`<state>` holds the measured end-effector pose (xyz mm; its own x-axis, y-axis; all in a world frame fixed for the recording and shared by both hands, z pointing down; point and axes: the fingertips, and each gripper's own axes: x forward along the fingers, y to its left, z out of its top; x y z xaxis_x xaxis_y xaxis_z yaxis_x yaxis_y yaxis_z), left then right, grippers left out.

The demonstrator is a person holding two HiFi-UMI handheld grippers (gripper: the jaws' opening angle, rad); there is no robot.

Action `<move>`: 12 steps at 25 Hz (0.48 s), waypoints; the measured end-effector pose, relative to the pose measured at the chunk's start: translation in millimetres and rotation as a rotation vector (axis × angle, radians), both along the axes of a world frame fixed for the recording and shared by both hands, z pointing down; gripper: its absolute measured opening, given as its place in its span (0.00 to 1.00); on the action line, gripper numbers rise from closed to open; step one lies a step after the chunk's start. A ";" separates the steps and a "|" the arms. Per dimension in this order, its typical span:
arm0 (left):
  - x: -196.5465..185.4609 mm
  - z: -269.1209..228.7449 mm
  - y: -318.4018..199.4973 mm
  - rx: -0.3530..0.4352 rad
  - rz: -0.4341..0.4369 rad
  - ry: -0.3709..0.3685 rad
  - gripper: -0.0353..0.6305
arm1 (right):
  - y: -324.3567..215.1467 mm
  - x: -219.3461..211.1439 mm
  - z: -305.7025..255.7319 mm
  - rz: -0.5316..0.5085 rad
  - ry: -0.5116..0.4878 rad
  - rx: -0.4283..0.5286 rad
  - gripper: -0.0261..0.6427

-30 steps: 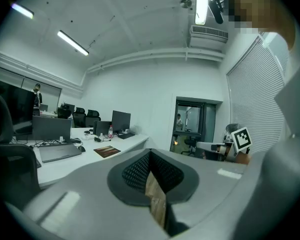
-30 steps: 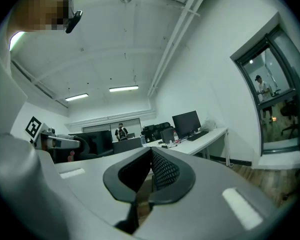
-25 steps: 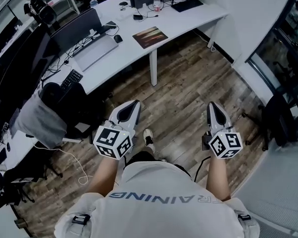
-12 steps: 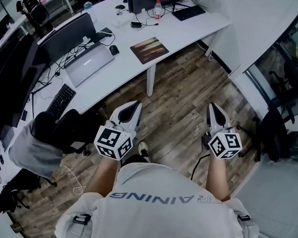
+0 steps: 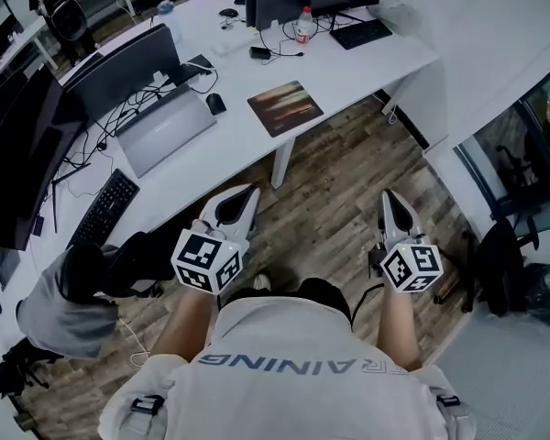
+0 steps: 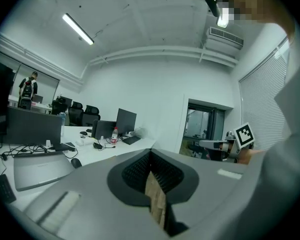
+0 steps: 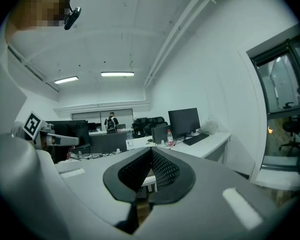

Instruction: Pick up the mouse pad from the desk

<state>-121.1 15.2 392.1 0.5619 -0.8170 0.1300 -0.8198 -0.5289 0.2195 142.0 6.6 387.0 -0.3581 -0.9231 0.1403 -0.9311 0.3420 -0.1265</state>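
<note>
Wood-plank flooring (image 5: 335, 177) is running beneath a long white desk (image 5: 357, 67) that is crossing the upper half of the head view. On that desk the mouse pad (image 5: 285, 108) is lying flat near the front edge, roughly above the desk leg (image 5: 280, 161), with its brown patterned face up. A mouse (image 5: 216, 104) is sitting just left of the mouse pad, not touching it, and a laptop (image 5: 165, 128) is lying further left. A keyboard (image 5: 105, 207) is resting toward the desk's left end, close to the front edge. A bottle (image 5: 304, 24) is standing near the back edge. The person is holding both grippers over the floor, outside the desk's front edge. The left gripper (image 5: 246, 193) is showing its jaws together at the tips, with nothing between them. The right gripper (image 5: 390, 197) is likewise showing its jaws closed and empty. Neither gripper is touching the mouse pad, and both are well apart from it.
</note>
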 end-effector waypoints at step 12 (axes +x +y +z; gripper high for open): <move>4.5 4.0 -83.1 -0.011 -0.059 -0.015 0.05 | -106.9 -1.2 10.7 -0.076 -0.025 -0.007 0.06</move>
